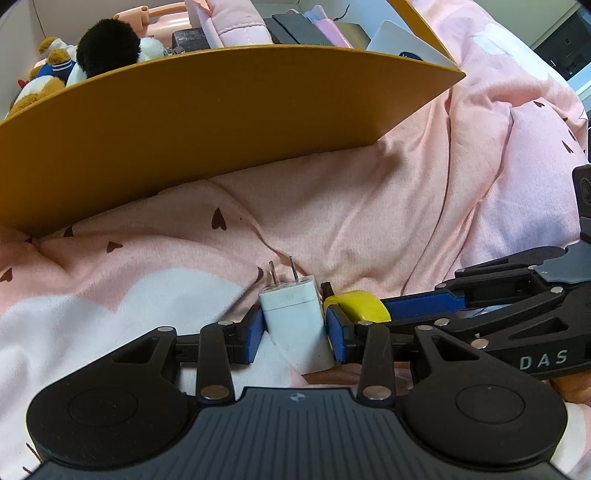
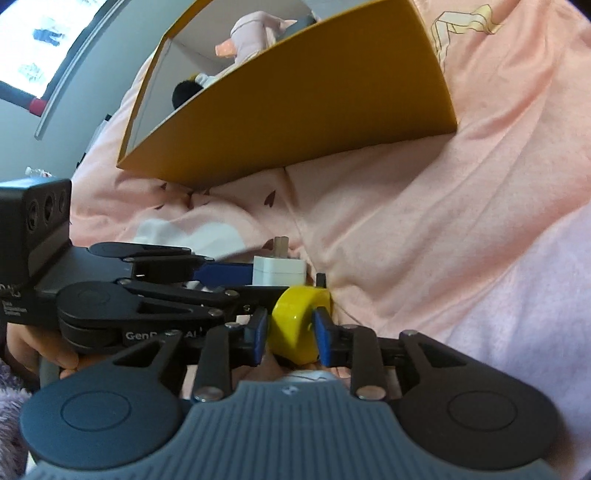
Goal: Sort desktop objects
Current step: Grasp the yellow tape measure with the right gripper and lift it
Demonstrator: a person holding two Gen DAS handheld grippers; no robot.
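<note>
My left gripper (image 1: 294, 334) is shut on a white plug charger (image 1: 293, 321) with its two prongs pointing away, low over the pink quilt. My right gripper (image 2: 290, 332) is shut on a yellow round tape-like object (image 2: 297, 325); it also shows in the left wrist view (image 1: 360, 304), right beside the charger. The charger also shows in the right wrist view (image 2: 279, 271), held by the left gripper's blue fingers (image 2: 221, 275). An orange box (image 1: 207, 122) stands ahead, also in the right wrist view (image 2: 295, 99).
The box holds plush toys (image 1: 107, 48), a pink cushion (image 1: 236, 22), dark flat items (image 1: 295, 29) and a grey card (image 1: 402, 44). A rumpled pink quilt with hearts (image 1: 369, 206) covers the surface. A screen (image 2: 40, 40) hangs at far left.
</note>
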